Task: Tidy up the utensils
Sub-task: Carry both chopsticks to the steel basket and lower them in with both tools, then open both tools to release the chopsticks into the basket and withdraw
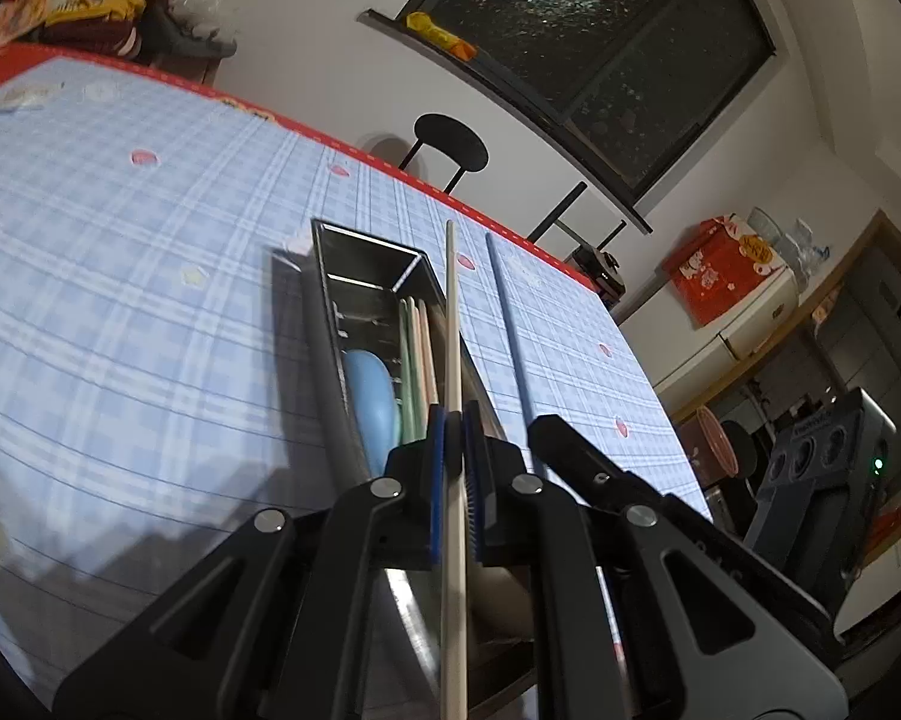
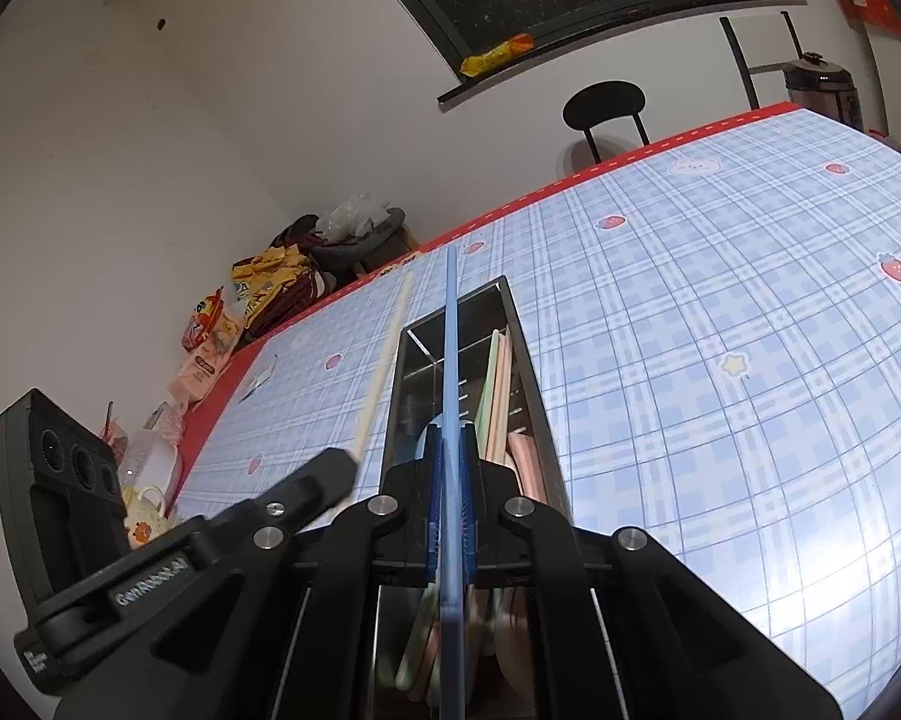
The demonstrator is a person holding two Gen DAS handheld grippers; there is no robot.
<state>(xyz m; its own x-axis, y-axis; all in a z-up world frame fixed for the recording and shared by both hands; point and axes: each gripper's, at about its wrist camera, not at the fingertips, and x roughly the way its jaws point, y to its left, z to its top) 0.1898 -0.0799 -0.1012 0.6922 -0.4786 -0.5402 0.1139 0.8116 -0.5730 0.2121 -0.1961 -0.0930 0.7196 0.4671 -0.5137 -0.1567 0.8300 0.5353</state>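
Note:
My left gripper (image 1: 454,420) is shut on a cream chopstick (image 1: 454,324) and holds it above the right edge of a steel utensil box (image 1: 366,264). My right gripper (image 2: 450,438) is shut on a blue chopstick (image 2: 450,324) and holds it over the same box (image 2: 525,348). The box holds a blue spoon (image 1: 369,390) and green and pink utensils (image 1: 417,348). The blue chopstick (image 1: 507,324) and right gripper (image 1: 576,450) show in the left wrist view. The cream chopstick (image 2: 384,360) and left gripper (image 2: 324,480) show in the right wrist view.
The box lies on a table with a blue plaid cloth (image 1: 120,300) edged in red. A black chair (image 1: 450,144) stands behind the table. Snack bags (image 2: 258,294) and cups (image 2: 144,510) sit at the table's left side. A red box (image 1: 720,264) is on a cabinet.

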